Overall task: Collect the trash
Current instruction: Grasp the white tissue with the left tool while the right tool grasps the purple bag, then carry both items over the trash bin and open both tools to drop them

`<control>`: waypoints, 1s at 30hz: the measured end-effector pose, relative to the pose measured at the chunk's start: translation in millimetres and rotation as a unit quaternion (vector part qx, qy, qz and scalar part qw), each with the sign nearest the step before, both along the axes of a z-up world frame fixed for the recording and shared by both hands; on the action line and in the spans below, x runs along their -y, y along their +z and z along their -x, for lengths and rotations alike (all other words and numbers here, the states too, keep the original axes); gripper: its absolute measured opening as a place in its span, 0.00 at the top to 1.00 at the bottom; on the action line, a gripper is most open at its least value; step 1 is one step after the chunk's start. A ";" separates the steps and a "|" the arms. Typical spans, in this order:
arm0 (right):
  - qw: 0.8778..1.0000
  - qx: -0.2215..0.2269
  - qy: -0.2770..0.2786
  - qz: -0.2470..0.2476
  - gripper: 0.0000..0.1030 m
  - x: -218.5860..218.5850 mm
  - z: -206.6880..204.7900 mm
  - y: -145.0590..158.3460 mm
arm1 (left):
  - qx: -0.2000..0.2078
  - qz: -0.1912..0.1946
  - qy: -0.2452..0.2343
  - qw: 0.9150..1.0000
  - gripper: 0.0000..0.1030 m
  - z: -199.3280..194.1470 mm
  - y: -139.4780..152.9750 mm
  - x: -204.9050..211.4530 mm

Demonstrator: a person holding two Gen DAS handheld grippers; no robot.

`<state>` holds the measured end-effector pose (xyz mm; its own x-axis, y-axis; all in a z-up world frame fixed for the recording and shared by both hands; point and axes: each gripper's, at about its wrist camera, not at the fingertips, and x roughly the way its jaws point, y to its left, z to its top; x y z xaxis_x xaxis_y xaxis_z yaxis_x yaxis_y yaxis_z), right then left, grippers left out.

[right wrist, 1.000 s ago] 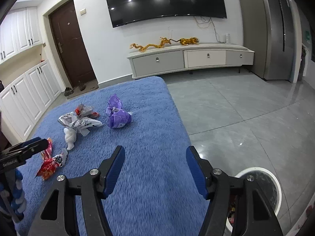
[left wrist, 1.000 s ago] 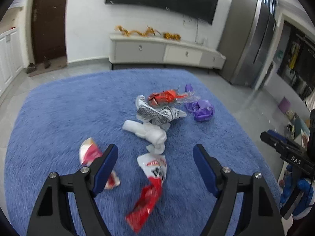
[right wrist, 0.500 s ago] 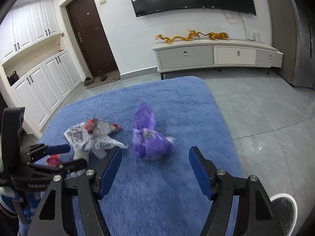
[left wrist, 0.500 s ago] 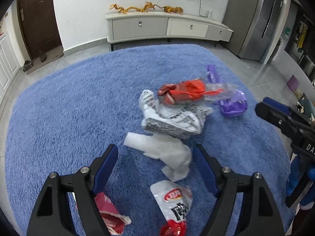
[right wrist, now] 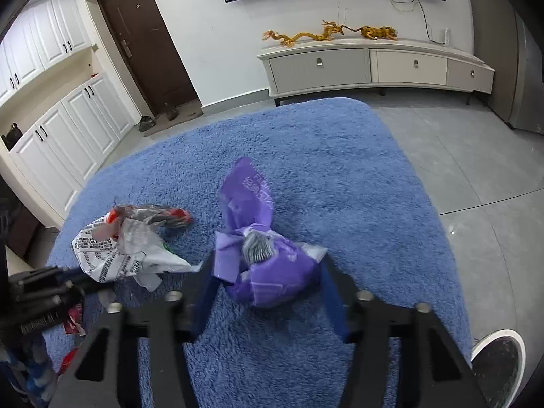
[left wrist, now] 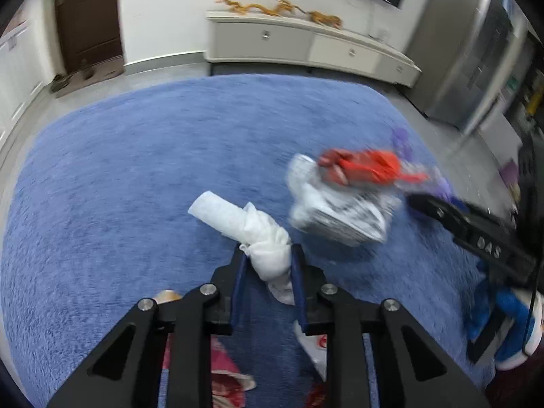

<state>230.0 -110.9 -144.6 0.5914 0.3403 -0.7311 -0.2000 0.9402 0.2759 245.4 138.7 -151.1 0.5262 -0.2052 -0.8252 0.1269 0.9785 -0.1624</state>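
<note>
My left gripper (left wrist: 267,267) is closing, its blue fingers (left wrist: 238,285) pressed on either side of the near end of the white tissue wad (left wrist: 253,234), which lies on the blue rug (left wrist: 136,176) and stretches away up and to the left from my fingertips. Just beyond it to the right sits a crumpled printed wrapper (left wrist: 340,210) with a red wrapper (left wrist: 363,168) on top, both blurred. Under my left gripper, two more snack wrappers (left wrist: 224,370) lie on the rug, partly hidden. My right gripper (right wrist: 267,277) is also closing: the purple bag (right wrist: 272,272) lies between its blue fingers (right wrist: 331,302), close to both, though I cannot tell if they press it yet. The bag's tail points away from me. At the lower right edge, off the rug, a round bin (right wrist: 496,363) stands on the grey floor (right wrist: 476,156).
</note>
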 end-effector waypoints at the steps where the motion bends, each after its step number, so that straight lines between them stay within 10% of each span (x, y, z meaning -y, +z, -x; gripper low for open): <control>1: 1.000 -0.001 0.000 -0.005 0.57 3.3 1.9 0.1 | 0.002 0.004 0.006 1.000 0.78 1.3 1.1 -4.0; 13: 0.999 0.011 -0.021 -0.029 0.62 28.9 73.2 17.6 | 0.053 0.028 0.020 0.998 0.78 57.0 40.6 -27.1; 30: 0.988 0.121 -0.084 -0.050 0.62 66.0 211.7 119.5 | 0.156 0.069 0.000 0.985 0.78 178.1 141.9 -14.2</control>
<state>18.2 -177.0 -25.1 0.7990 0.2867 -0.5286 -0.1159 0.9360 0.3324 67.2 152.9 -9.2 0.7494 -0.3051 -0.5877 0.1922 0.9495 -0.2479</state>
